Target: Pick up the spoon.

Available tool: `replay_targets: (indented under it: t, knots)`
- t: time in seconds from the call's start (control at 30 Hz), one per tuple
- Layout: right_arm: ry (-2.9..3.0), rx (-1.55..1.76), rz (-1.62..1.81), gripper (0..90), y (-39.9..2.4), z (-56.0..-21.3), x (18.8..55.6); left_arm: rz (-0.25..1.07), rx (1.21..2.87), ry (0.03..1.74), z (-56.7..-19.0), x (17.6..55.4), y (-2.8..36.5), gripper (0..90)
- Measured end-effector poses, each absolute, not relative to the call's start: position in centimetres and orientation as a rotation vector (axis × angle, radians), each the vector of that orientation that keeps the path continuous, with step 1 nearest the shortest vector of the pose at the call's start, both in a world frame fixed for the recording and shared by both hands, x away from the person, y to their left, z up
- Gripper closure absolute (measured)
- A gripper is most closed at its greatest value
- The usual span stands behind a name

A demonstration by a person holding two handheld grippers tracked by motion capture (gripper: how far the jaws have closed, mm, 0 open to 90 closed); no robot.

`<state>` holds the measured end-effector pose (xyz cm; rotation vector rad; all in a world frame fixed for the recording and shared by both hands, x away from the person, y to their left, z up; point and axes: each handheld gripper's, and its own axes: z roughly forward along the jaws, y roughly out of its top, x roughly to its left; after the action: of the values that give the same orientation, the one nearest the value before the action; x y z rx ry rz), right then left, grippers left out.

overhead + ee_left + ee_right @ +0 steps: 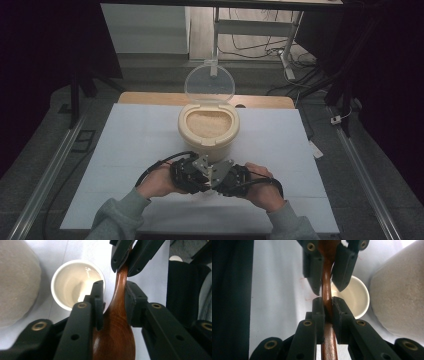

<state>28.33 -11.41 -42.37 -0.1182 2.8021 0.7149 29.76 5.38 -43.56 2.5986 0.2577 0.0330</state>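
A brown wooden spoon (117, 327) is held between my two grippers, low over the white table top (130, 150) in front of the rice container (208, 125). My left gripper (113, 297) has its pads against the spoon's neck just above the bowl. Facing it, my right gripper (327, 307) is shut on the handle (326, 285). From above, the left gripper (202, 175) and right gripper (220, 176) meet tip to tip. A small white cup (72, 285) stands on the table below the spoon, empty inside.
The beige container is full of rice, and its clear round lid (209, 82) stands open at the back. It sits close beyond the grippers. The cup (354, 297) stands right beside the container's wall (399, 297). Bare table lies to both sides.
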Motion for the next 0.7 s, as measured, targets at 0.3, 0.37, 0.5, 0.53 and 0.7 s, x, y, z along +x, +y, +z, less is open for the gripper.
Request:
replay_targets:
  t: [0.3,0.37,0.5,0.53,0.7]
  knots:
    - [2.762,-0.13,0.741,80.1,-11.41,-42.58,27.99,-0.03,2.61,0.21,-44.1,29.82,5.37,75.4]
    - [2.762,-0.123,0.743,80.0,-11.44,-42.63,28.02,-0.018,2.606,0.2,-44.08,29.76,5.33,75.9]
    - [2.764,-0.093,0.766,79.2,-11.57,-42.78,28.26,0.003,2.599,0.207,-44.18,29.68,5.24,77.0]
    - [2.764,-0.085,0.765,78.8,-11.6,-42.79,28.27,0.01,2.595,0.21,-44.22,29.67,5.23,77.1]
    - [2.749,-0.008,0.815,70.9,-12.16,-42.35,28.42,0.046,2.56,0.244,-44.45,29.6,5.1,77.8]
